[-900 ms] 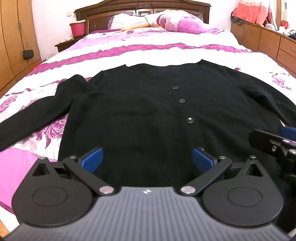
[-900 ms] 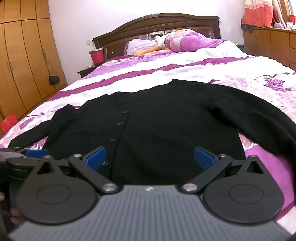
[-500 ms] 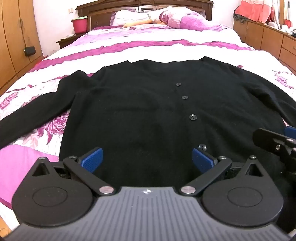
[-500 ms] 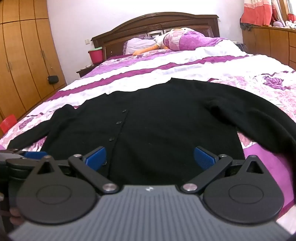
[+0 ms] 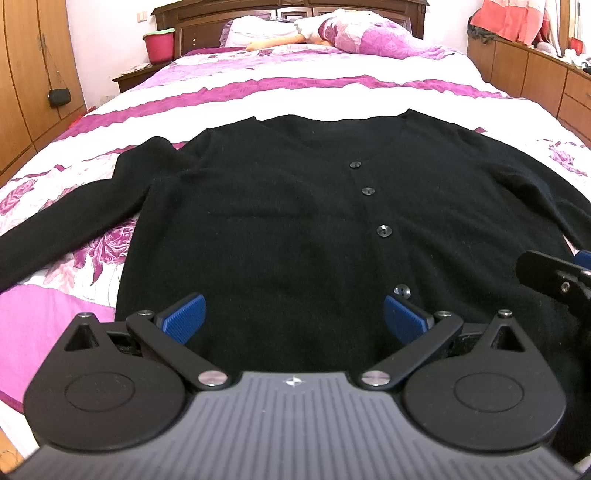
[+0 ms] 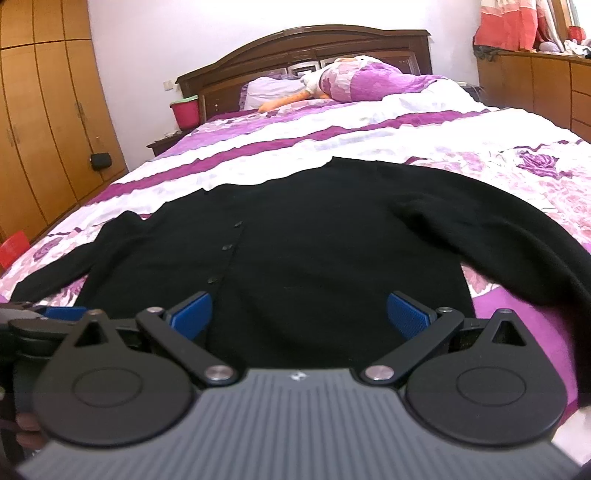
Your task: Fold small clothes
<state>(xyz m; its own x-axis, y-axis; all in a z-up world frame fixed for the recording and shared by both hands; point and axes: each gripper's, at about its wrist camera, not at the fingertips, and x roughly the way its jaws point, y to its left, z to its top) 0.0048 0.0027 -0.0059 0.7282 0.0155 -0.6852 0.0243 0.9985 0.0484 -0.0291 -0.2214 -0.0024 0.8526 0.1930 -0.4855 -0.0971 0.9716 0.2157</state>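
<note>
A black buttoned cardigan [image 5: 288,221] lies flat and face up on the bed, sleeves spread to both sides; it also shows in the right wrist view [image 6: 314,251]. My left gripper [image 5: 293,319] is open and empty over the left part of the cardigan's near hem. My right gripper [image 6: 299,314] is open and empty over the right part of the hem. The right gripper shows at the right edge of the left wrist view [image 5: 554,277]; the left gripper shows at the left edge of the right wrist view [image 6: 44,317].
The bed [image 5: 295,92] has a white and purple floral cover. Pillows [image 5: 362,33] and a wooden headboard [image 6: 303,48] are at the far end. A red bin [image 5: 159,46] stands on a nightstand. Wooden wardrobes [image 6: 44,110] are left, drawers [image 5: 535,74] right.
Both grippers have risen slightly and tipped down a little, so more of the cardigan's hem and a lower button show. The cardigan has not moved. Both grippers stay open.
</note>
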